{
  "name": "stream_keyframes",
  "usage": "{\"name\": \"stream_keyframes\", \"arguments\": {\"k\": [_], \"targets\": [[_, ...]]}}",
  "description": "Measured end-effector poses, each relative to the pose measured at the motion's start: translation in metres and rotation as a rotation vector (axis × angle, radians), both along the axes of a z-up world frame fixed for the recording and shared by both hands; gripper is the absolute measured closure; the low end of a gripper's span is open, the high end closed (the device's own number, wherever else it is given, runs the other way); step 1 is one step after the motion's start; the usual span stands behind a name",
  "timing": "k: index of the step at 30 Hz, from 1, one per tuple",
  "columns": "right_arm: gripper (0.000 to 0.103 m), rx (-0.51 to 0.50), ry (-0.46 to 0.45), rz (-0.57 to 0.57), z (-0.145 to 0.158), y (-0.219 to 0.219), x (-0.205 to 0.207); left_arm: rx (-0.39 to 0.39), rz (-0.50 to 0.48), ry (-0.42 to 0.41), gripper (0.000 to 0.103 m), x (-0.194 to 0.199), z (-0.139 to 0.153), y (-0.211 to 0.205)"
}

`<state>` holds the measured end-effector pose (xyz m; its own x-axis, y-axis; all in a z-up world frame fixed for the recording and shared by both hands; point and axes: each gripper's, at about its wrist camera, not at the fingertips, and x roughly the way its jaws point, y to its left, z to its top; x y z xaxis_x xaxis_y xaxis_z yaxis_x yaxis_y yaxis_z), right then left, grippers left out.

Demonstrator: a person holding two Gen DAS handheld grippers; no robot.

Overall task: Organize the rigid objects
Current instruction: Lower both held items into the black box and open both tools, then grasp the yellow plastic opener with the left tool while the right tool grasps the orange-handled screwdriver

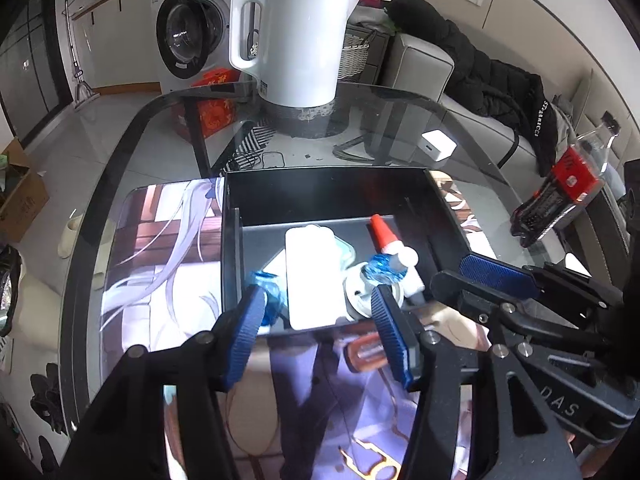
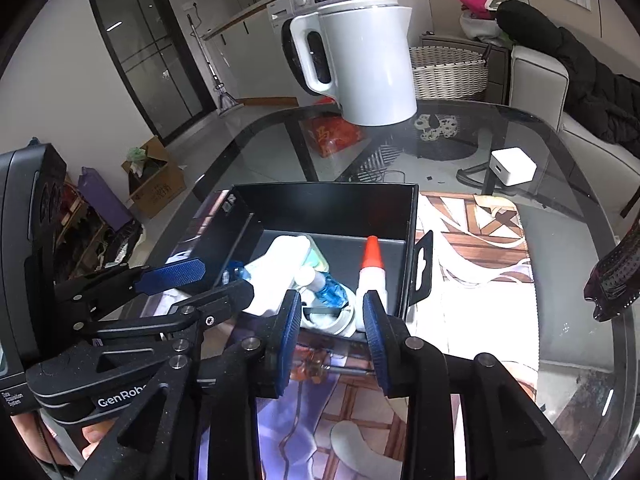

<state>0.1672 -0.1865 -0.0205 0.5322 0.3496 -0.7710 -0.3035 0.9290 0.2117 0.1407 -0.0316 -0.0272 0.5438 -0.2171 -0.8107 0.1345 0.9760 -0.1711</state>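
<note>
A black open box (image 1: 328, 190) (image 2: 332, 200) sits on a printed mat on the glass table. Inside lie a white flat case (image 1: 310, 280) (image 2: 276, 276), a glue bottle with a red cone cap (image 1: 386, 236) (image 2: 371, 264), a white round piece (image 1: 360, 296) (image 2: 332, 320) and a blue crinkled wrapper (image 1: 384, 270) (image 2: 330, 292). An orange-handled screwdriver (image 1: 366, 354) (image 2: 316, 364) lies on the mat just in front of the box. My left gripper (image 1: 318, 330) is open and empty over the box's near edge. My right gripper (image 2: 332, 326) is open and empty above the screwdriver.
A white kettle (image 1: 296, 40) (image 2: 360, 60) stands at the table's far side. A white charger block (image 1: 438, 146) (image 2: 514, 166) lies to the right. A bottle with a red label (image 1: 568, 184) sits near the right edge. The glass table rim (image 1: 132, 136) curves on the left.
</note>
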Motion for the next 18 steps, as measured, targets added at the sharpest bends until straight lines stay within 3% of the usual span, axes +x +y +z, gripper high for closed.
{"name": "stream_keyframes", "arguments": {"k": [3, 5, 10, 18], "targets": [[0.07, -0.011, -0.024, 0.025, 0.012, -0.005, -0.011, -0.023, -0.008, 0.006, 0.038, -0.016, 0.008, -0.002], [0.07, -0.036, -0.046, 0.035, 0.017, -0.008, -0.017, -0.02, -0.02, 0.0, 0.026, -0.027, 0.011, -0.007], [0.07, -0.056, -0.032, 0.08, 0.015, -0.015, -0.029, 0.017, -0.09, 0.02, 0.026, -0.052, 0.009, -0.023], [0.07, -0.112, 0.048, 0.142, -0.014, -0.013, -0.035, 0.035, -0.156, 0.194, 0.026, -0.066, -0.033, -0.038]]}}
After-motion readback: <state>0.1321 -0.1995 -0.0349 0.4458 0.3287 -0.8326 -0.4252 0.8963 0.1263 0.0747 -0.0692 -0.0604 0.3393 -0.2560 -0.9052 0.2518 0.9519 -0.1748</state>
